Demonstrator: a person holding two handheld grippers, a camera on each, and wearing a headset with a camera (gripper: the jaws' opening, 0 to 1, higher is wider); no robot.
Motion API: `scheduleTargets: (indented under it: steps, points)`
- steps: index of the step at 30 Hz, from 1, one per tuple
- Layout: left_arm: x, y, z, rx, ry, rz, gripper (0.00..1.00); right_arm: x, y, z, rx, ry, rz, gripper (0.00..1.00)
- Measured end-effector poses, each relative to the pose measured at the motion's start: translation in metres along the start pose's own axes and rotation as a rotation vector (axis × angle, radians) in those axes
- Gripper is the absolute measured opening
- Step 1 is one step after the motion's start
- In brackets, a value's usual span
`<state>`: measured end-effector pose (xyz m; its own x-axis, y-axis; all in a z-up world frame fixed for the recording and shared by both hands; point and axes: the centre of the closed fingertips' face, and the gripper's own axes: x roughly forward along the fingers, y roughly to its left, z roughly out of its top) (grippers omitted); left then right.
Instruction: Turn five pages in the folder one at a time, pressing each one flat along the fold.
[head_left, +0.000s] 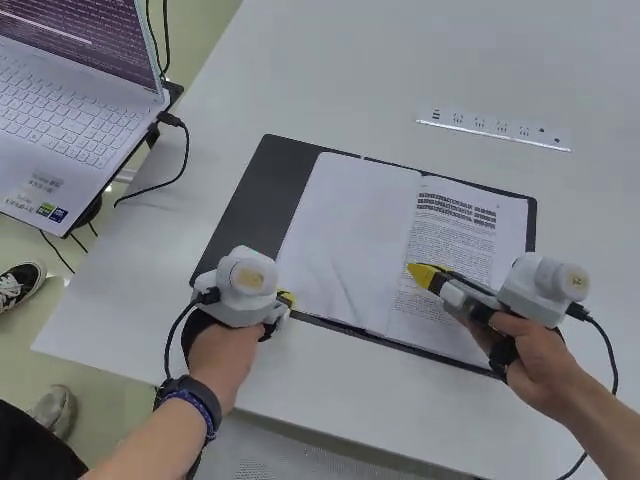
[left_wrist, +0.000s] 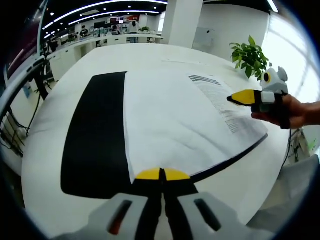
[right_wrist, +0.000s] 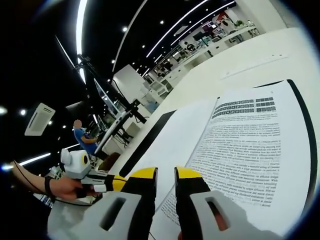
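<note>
Left hand-held gripper (left_wrist: 161, 174), jaws together, meets the open black folder's (head_left: 250, 200) near edge. Right hand-held gripper (right_wrist: 166, 175), slightly parted, empty, hovers over its printed page (right_wrist: 240, 145).

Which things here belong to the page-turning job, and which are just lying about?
Job: black folder, blank page, printed page, left gripper, right gripper.
Lying about: laptop, laptop cable, socket strip, potted plant.

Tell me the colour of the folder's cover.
Black; the folder cover shows best in the head view.
</note>
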<state>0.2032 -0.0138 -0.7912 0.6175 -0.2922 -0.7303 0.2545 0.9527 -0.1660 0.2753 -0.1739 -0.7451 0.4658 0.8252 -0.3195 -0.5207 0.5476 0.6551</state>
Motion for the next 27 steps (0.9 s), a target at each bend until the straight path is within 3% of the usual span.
scheduleTargets:
  steps: [8,13,20,22,27]
  points:
    - [0.001,0.0,0.001,-0.006,0.004,-0.001,0.0,0.016,-0.009,0.001,-0.018,0.026,0.002,0.07]
    - [0.001,0.0,0.001,-0.01,0.005,0.0,0.0,0.026,-0.008,0.003,-0.018,0.023,0.005,0.03]
    - [0.001,0.0,0.001,-0.012,0.003,-0.002,0.0,0.041,-0.022,0.006,0.009,0.005,-0.025,0.0]
    - [0.001,0.0,0.001,-0.013,0.003,-0.003,0.0,0.044,-0.022,0.006,0.004,0.003,-0.045,0.0]
    - [0.001,-0.001,0.002,-0.007,0.002,-0.005,0.0,0.047,-0.016,0.011,0.02,-0.018,-0.034,0.0]
